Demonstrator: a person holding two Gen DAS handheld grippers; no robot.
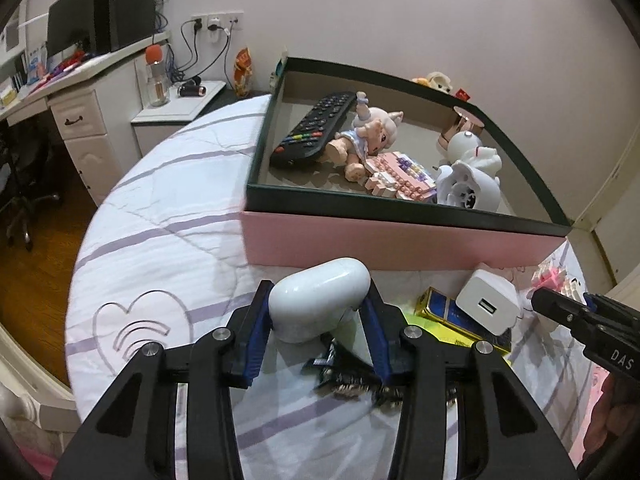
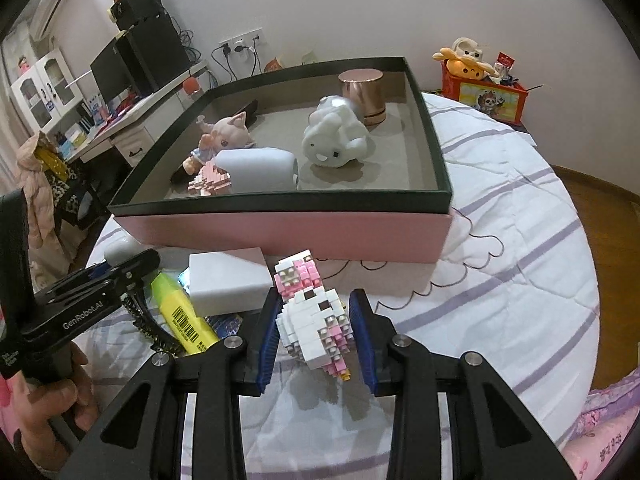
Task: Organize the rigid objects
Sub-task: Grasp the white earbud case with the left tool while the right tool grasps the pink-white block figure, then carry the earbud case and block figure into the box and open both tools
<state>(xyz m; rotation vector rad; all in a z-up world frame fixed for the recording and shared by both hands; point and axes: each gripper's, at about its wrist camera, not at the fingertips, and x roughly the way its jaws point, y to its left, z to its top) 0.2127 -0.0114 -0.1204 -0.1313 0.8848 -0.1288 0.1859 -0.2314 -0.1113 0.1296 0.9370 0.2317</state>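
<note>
A pink box with a dark rim (image 1: 400, 242) (image 2: 280, 232) stands on the bed and holds a remote (image 1: 312, 130), a doll (image 1: 366, 136), a pink brick model (image 1: 400, 176), a white toy (image 2: 334, 140) and a copper cylinder (image 2: 362, 94). My left gripper (image 1: 318, 314) is shut on a white earbud case (image 1: 316, 300), just in front of the box. My right gripper (image 2: 314, 320) has a white and pink brick figure (image 2: 314, 320) between its pads, which touch its sides, in front of the box.
On the bedspread by the box lie a white charger (image 1: 486, 306) (image 2: 228, 282), a yellow highlighter (image 2: 182, 312), a blue and gold pack (image 1: 444, 312) and a dark hair comb (image 1: 348, 380). A desk (image 1: 80, 80) stands to the left. A red toy box (image 2: 484, 94) stands beyond the bed.
</note>
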